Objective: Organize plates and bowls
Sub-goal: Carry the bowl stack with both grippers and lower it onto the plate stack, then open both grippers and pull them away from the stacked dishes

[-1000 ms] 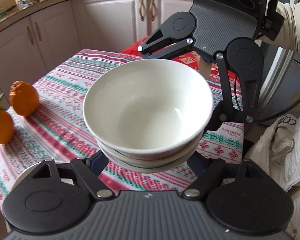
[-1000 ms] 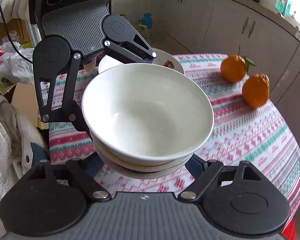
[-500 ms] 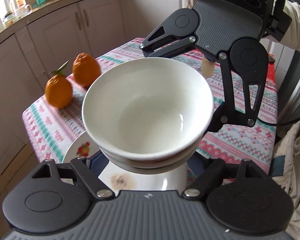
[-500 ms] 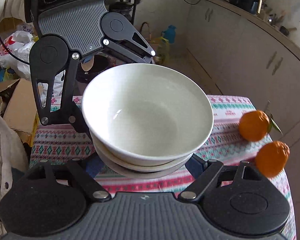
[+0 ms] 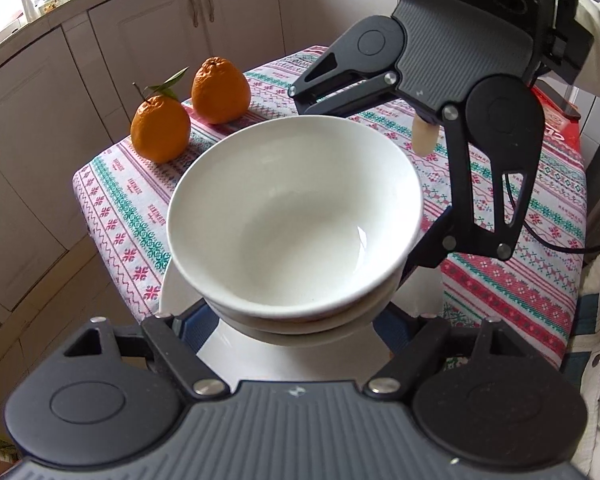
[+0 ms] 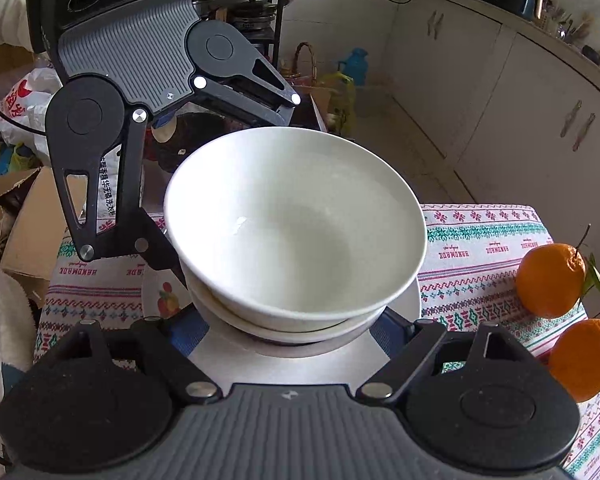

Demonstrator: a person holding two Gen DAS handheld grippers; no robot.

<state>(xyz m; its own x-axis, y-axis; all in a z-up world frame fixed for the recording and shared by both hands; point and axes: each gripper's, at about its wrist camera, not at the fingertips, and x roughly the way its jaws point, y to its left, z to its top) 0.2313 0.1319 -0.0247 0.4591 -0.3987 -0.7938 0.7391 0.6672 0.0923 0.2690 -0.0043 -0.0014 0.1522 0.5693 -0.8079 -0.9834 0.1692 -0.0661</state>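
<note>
Both tongs are gripping the nested white bowls [image 5: 296, 220] from opposite sides: left tongs [image 5: 296, 322] are clamping the near side low under the stack, right tongs [image 6: 296, 330] are doing the same from the other side, jaws part-spread on the bowl walls. The stack is hanging in the air directly over a white plate [image 5: 236, 356] on the tabletop [image 5: 512, 280], so this is looking like the set-down onto the plate. My advice: keep both hands level and descending together, since any tilt is going to slide the upper bowl in the lower one; release only once the base is seated, then back each tong straight out sideways. The second plate with fruit print [image 6: 162, 296] is lying just beside, partly under the white one. Edges: the plate is sitting close to the near tabletop edge, so don't push it. Two oranges [image 5: 188, 108] are standing well apart at the far corner, not in the way. Open cloth is lying to the right.
</note>
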